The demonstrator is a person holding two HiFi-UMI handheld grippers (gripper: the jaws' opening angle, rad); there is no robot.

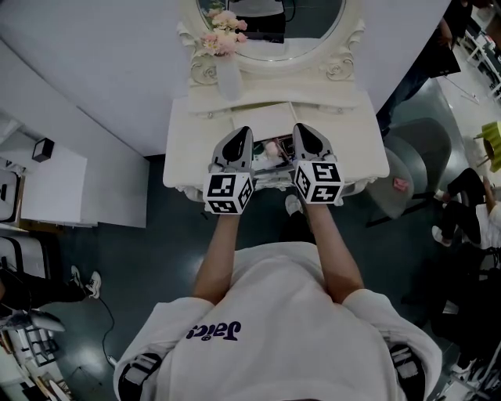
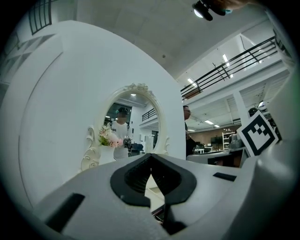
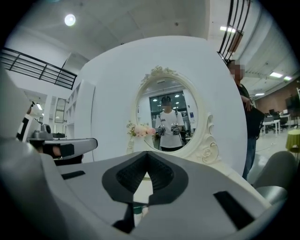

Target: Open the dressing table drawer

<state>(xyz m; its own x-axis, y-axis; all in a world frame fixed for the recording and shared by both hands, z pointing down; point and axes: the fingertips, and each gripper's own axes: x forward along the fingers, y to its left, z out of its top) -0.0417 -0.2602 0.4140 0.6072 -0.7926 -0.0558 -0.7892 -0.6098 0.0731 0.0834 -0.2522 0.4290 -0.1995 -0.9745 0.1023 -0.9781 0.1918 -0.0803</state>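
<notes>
Open drawer (image 1: pixel 272 179), small items (image 1: pixel 272 149) inside

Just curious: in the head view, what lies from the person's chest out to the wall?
White shirt → left gripper and right gripper, side by side → dressing table top → flower vase → oval mirror.

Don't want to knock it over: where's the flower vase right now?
In the head view the flower vase stands at the back left of the dressing table, by the oval mirror's left frame.
</notes>
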